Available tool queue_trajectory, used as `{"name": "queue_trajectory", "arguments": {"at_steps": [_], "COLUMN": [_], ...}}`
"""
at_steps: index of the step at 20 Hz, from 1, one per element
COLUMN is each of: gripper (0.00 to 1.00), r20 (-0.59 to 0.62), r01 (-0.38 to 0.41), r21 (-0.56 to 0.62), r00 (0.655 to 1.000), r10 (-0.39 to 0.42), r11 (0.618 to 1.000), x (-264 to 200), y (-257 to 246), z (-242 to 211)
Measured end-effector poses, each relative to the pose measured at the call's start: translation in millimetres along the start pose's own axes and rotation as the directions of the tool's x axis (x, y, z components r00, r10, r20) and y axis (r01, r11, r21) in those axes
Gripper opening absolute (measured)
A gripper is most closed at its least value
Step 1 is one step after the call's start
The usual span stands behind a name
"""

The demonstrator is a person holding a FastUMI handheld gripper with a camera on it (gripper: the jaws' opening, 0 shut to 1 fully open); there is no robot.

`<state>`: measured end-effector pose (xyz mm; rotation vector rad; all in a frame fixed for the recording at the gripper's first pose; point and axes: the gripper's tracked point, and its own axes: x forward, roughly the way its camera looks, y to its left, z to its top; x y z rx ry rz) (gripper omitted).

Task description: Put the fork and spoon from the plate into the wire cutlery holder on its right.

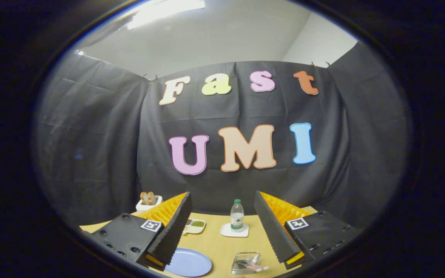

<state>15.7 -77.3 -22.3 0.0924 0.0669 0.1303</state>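
A pair of tongs (222, 231) reaches out over a pale wooden bench (218, 247), its two dark ridged fingers (174, 227) spread wide apart and gripping nothing. The fingers are wedge-shaped, backed with ribbed orange plastic. Just below the left finger, toward seven o'clock from the gap, lies a round, smooth, pale blue plate (189, 263); its visible part looks bare. Beside it, toward five o'clock, sits a small squarish holder (246, 263) with a glinting, see-through look, and inside it rest thin pieces that seem to be the cutlery (254, 266), one with a pinkish handle; it is too small to tell fork from spoon. Beyond the fingers, near twelve o'clock, a clear plastic water bottle (237, 215) with a green cap stands upright on a white square coaster (234, 231). Toward eleven o'clock are a small white dish (194, 226) with green in it and a white box (148, 204) holding brown rounded pieces. Judging from this, the work seems mostly finished; the risk now is a low finger clipping the light holder and tipping it, or sweeping forward into the tall, easily toppled bottle.
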Motion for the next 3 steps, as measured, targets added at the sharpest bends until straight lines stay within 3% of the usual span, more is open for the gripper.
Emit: {"name": "queue_trajectory", "arguments": {"at_steps": [3], "gripper": [1.0], "r20": [0.012], "r01": [-0.008], "r21": [0.012], "r00": [1.0], "r10": [0.008], "r11": [1.0], "x": [7.2], "y": [-15.3], "z": [2.1]}}
